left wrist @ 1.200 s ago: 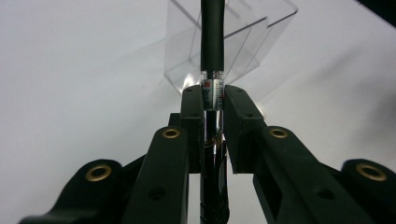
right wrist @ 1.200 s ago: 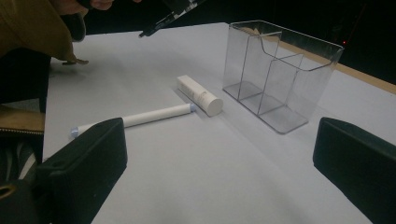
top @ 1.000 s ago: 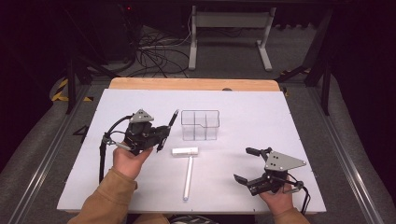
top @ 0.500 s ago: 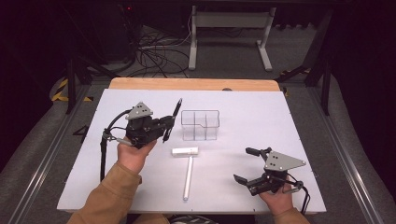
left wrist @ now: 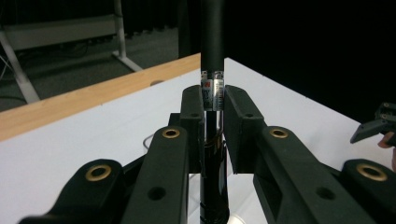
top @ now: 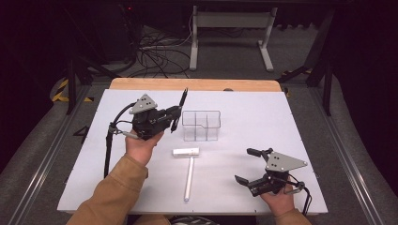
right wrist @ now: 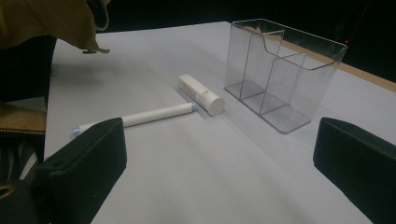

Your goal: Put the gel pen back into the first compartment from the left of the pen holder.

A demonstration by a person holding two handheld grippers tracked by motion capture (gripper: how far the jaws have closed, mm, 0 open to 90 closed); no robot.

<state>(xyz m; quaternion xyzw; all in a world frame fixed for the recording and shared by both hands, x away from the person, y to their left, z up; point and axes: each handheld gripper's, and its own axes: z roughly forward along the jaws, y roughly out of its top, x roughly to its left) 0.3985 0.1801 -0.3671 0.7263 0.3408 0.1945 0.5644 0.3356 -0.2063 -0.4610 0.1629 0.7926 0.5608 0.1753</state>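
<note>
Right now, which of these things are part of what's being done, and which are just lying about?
In the job:
- black pen, clamped in the left hand-held gripper
- clear divided organizer, just beside it

Lying about:
- short white tube
- long white stick
- right hand-held gripper, open, holding nothing

A white table [top: 300, 122] with a wooden far edge [top: 197, 85] stands on grey carpet [top: 225, 51]; cables [top: 155, 51] and a metal stand [top: 230, 28] sit behind in darkness.
</note>
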